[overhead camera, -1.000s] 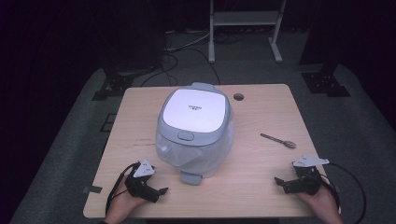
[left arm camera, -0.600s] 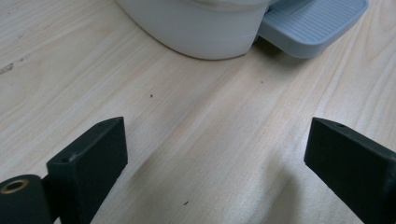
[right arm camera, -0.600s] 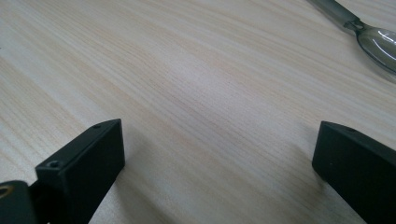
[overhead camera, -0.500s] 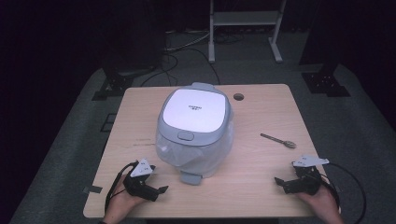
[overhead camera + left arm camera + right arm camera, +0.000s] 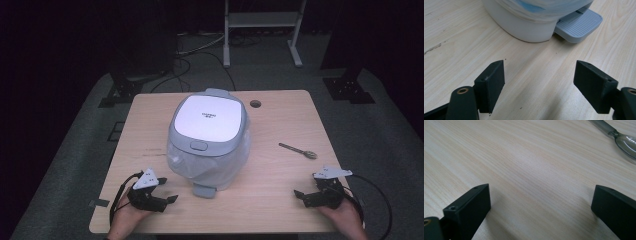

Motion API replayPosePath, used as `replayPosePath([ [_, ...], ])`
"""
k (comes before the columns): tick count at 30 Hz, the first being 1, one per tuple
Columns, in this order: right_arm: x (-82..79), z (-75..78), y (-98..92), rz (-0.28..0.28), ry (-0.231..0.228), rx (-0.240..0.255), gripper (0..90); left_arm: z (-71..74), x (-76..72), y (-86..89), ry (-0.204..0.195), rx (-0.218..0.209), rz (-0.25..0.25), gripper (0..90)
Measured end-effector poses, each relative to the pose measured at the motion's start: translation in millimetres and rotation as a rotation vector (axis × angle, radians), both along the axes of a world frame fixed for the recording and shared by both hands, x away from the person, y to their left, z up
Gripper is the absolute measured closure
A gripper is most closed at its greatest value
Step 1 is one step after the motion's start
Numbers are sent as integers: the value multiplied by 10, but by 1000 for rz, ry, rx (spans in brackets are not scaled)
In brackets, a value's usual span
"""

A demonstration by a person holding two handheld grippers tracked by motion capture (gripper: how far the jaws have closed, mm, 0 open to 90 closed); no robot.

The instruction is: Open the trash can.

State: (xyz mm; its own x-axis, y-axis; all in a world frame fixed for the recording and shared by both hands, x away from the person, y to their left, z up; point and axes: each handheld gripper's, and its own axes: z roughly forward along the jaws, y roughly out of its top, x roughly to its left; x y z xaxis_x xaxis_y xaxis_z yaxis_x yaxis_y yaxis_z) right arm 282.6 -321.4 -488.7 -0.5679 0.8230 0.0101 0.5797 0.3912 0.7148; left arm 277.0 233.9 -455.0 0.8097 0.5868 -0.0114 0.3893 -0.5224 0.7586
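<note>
From my high view the wooden table (image 5: pixel 280 125) is lit evenly from above while the room around it falls to near black. The rice cooker's white lid (image 5: pixel 207 117) glares almost featureless, its lettering too small to read. Soft shadows sit under the cooker and both tools. My left gripper view is bright and fairly sharp on the wood grain. In my right gripper view the spoon (image 5: pixel 621 137) at the corner looks soft, with a pale highlight on its bowl.
</note>
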Motion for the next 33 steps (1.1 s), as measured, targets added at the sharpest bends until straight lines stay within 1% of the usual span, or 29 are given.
replayPosePath([
  [7,0,0,0,0,0,0,12,47,-11,16,8,-24,-2,377],
  [8,0,0,0,0,0,0,12,55,-13,18,5,-27,-3,377],
  [13,0,0,0,0,0,0,12,90,-23,24,15,-38,-11,484],
  [15,-1,0,0,-1,1,0,12,115,-31,25,24,-49,-18,521],
  [16,-1,0,0,-1,1,0,12,115,-31,25,24,-49,-18,549],
  [17,0,0,0,0,0,0,12,129,-37,25,31,-60,-23,578],
  [21,0,0,0,0,0,0,12,165,-43,28,43,-78,-25,677],
  [27,0,0,1,-1,0,1,12,239,-56,34,53,-100,-36,861],
  [28,0,0,0,0,0,0,12,263,-63,35,57,-117,-45,887],
  [29,0,0,0,0,0,0,12,263,-63,35,57,-117,-45,899],
  [33,0,0,1,-1,0,2,12,317,-73,35,62,-138,-51,899],
])
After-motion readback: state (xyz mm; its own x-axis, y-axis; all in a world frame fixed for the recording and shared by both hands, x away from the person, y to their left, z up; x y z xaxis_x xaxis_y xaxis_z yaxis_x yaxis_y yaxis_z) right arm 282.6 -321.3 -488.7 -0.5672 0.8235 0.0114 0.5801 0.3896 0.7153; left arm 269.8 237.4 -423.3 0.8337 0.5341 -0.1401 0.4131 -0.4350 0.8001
